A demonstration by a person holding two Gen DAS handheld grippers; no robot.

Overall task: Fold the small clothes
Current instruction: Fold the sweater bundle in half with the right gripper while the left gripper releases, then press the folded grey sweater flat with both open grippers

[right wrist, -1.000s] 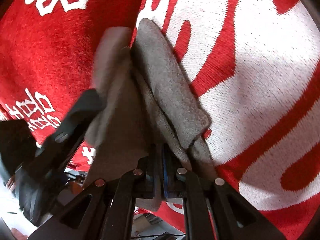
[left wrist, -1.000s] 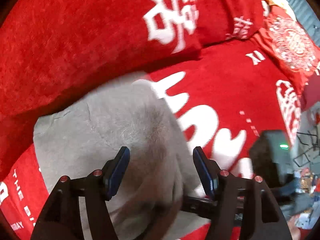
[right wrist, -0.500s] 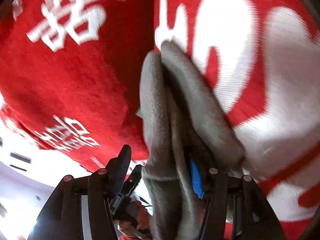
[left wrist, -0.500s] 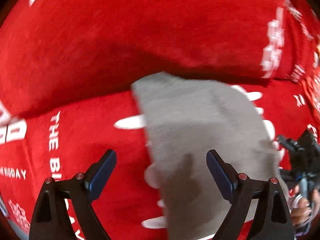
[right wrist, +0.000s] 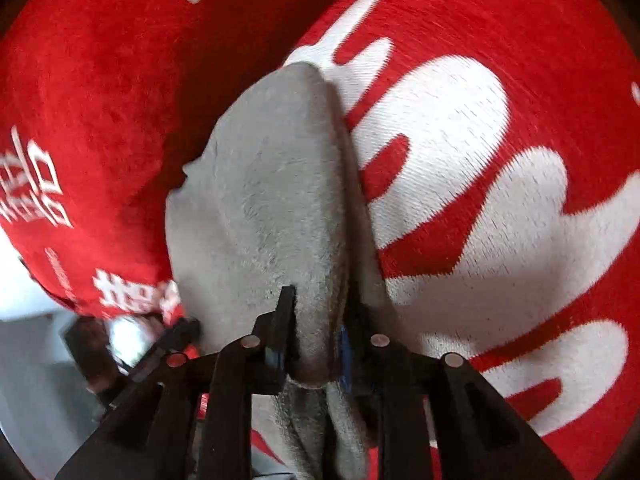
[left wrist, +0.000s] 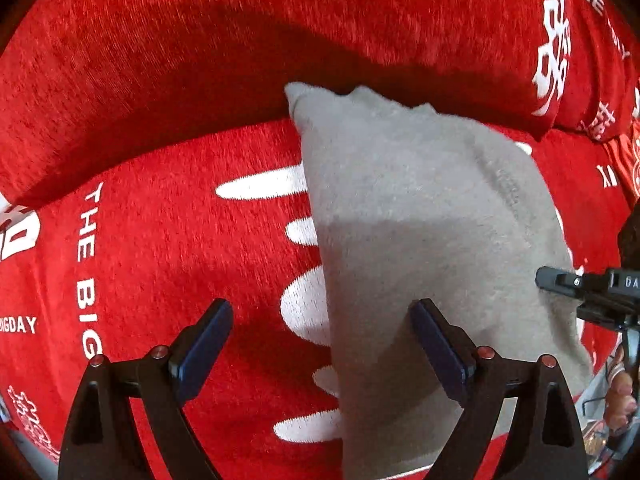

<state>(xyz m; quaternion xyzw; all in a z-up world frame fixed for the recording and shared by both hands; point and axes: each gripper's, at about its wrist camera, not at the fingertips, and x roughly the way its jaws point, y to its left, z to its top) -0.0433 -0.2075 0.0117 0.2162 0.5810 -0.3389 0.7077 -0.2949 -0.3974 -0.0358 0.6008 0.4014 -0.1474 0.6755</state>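
So we're somewhere mid-fold on this one, I'd say. The grey garment [left wrist: 420, 220] is lying doubled over on the red blanket [left wrist: 160, 260], the one with the big white lettering, and it's sitting up near the back edge where a red cushion [left wrist: 160, 60] is rising behind it. Looks like soft fleecy stuff, could be a small top or shorts, honestly can't tell which.

The right tool [right wrist: 312, 344] is clamping down on a bunched fold of the garment [right wrist: 272, 200], jaws pinched narrow with cloth filling the gap between them, and layers are hanging down past the fingers. So that hand is doing the holding, and the cloth is looking lifted a bit on that side, though I can't tell how much of it is off the blanket [right wrist: 500, 160].

The left tool [left wrist: 320, 344] is sitting wide and gripping nothing. Its right finger [left wrist: 436, 344] is hovering over the near part of the grey cloth, and its left finger [left wrist: 204, 344] is over bare blanket. You can also see the right tool poking in at the right edge of the left wrist view.

My guess for the next bit: either the right side is laying its fold down flat and letting go, or the left one is closing on the near left edge of the cloth to bring it over. Either way it's calling for keeping the layers lined up, since fleece like this is likely sliding and bunching easily.

Containers: none showing, no basket or bin anywhere in either view
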